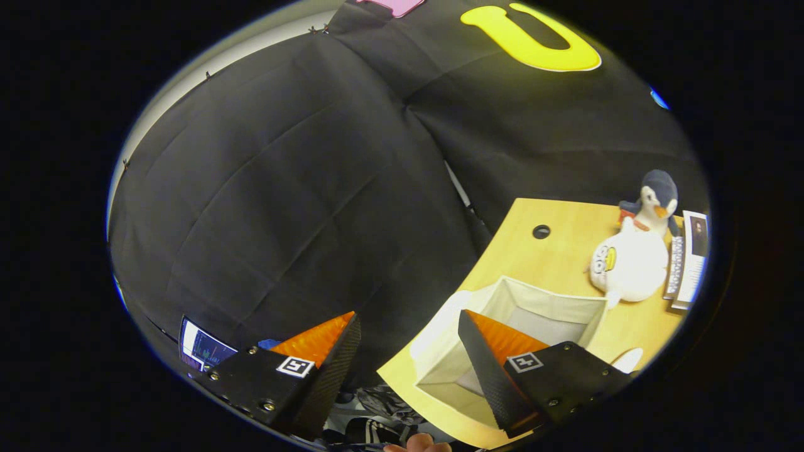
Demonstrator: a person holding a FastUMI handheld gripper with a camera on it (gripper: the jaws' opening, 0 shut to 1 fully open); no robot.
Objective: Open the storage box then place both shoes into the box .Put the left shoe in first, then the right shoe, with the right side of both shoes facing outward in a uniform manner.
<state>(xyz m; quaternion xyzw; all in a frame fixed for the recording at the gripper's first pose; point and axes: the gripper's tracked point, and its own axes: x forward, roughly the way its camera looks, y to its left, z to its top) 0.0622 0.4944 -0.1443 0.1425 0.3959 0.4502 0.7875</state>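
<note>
Beyond my right finger, the open storage box (pixel 527 314) sat on the bench (pixel 565 245); my gripper (pixel 408 339) was spread, empty, tilted off leftward

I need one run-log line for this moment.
gripper: open, holding nothing | storage box: open on wooden table, by right finger | penguin plush: beyond box | shoes: not in box

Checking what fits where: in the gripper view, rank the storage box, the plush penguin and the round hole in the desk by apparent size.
1. storage box, open, beside the open gripper
2. plush penguin, though it sits farther away
3. desk hole
</note>
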